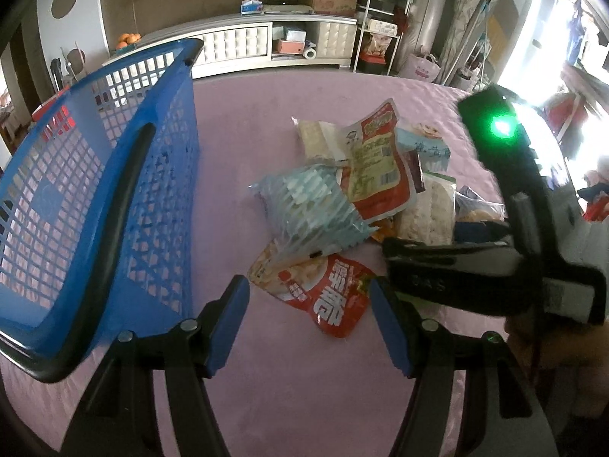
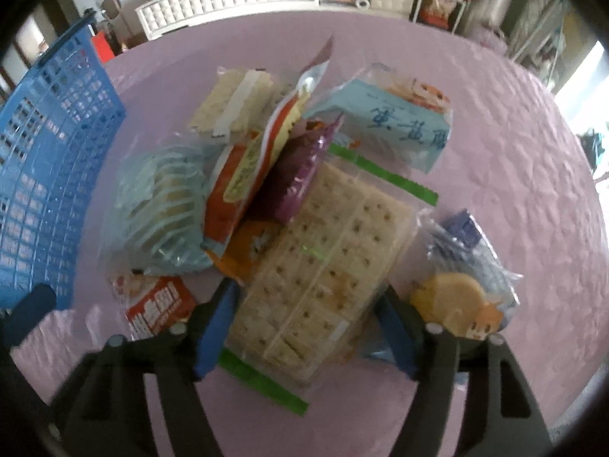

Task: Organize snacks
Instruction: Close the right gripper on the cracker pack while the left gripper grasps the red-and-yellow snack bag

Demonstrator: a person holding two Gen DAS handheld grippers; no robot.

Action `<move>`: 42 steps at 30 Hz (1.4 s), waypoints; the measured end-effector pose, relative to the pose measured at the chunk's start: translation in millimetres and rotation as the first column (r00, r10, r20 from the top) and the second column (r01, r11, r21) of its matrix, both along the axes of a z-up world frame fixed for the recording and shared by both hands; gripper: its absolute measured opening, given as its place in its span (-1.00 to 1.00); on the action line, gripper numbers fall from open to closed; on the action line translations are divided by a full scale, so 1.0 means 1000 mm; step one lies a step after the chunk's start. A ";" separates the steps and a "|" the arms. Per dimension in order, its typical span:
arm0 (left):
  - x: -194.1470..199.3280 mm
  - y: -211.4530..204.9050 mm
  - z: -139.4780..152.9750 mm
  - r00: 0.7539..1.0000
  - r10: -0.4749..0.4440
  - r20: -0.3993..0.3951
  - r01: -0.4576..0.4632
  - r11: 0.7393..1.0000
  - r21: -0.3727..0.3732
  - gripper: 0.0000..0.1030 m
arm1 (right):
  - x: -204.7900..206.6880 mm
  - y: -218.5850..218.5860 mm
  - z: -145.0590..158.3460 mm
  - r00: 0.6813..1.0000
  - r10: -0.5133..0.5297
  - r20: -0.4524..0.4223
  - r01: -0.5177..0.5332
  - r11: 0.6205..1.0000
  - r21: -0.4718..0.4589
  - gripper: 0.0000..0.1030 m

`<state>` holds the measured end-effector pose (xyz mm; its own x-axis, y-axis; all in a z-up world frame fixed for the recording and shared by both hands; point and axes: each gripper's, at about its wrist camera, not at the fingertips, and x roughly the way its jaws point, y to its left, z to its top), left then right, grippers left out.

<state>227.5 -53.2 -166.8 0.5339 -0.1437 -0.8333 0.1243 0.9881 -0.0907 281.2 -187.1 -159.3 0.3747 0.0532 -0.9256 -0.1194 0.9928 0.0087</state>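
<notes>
A pile of snack packets lies on the pink tablecloth (image 1: pixel 289 373). My left gripper (image 1: pixel 309 304) is open and empty, just short of a red-and-white packet (image 1: pixel 323 293). A pale blue striped packet (image 1: pixel 312 209) and a red-and-yellow packet (image 1: pixel 377 160) lie behind it. A blue mesh basket (image 1: pixel 95 198) stands at the left. In the right wrist view my right gripper (image 2: pixel 304 316) is open, its fingers on either side of a clear cracker packet (image 2: pixel 323 259) with green ends. The right gripper's body (image 1: pixel 495 266) shows at the right of the left wrist view.
A biscuit packet (image 2: pixel 464 285) lies right of the crackers and a light blue packet (image 2: pixel 396 122) behind. The basket (image 2: pixel 42 167) shows at the left. A white cabinet (image 1: pixel 266 42) and shelves (image 1: pixel 380 19) stand beyond the table's far edge.
</notes>
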 end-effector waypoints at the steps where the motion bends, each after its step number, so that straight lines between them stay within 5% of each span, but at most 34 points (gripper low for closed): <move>1: 0.000 0.001 0.000 1.000 0.002 -0.001 -0.002 1.000 -0.004 0.23 | -0.003 -0.004 0.001 1.000 0.001 0.008 -0.001 1.000 0.007 0.40; 13: 0.009 -0.015 0.018 0.999 -0.035 0.011 0.036 0.999 -0.030 0.23 | -0.042 -0.048 0.041 0.992 0.033 0.123 -0.047 0.992 0.116 0.39; 23: 0.043 -0.056 0.017 0.989 -0.149 0.002 0.148 0.986 0.078 0.23 | -0.038 -0.064 0.054 0.975 0.042 0.219 -0.068 0.991 0.114 0.39; 31: 0.070 -0.081 -0.006 0.980 -0.194 -0.053 0.200 0.965 0.168 0.21 | -0.025 -0.083 0.039 0.979 0.028 0.204 -0.065 0.982 0.177 0.39; 34: 0.078 -0.085 -0.010 0.979 -0.195 -0.054 0.202 0.965 0.170 -0.11 | -0.023 -0.090 0.036 0.980 0.017 0.200 -0.056 0.980 0.193 0.39; 36: 0.085 -0.084 -0.010 0.981 -0.183 -0.056 0.190 0.969 0.160 -0.55 | -0.022 -0.094 0.032 0.981 0.007 0.194 -0.048 0.977 0.207 0.39; 42: 0.090 -0.080 -0.012 0.983 -0.174 -0.061 0.180 0.979 0.098 -0.98 | -0.021 -0.099 0.028 0.982 -0.002 0.190 -0.043 0.972 0.233 0.39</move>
<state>318.0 -133.4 -179.0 0.4630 -0.1440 -0.8746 0.2958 0.9552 -0.0007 260.7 -285.6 -131.0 0.5372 0.2700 -0.7991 -0.1613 0.9628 0.2169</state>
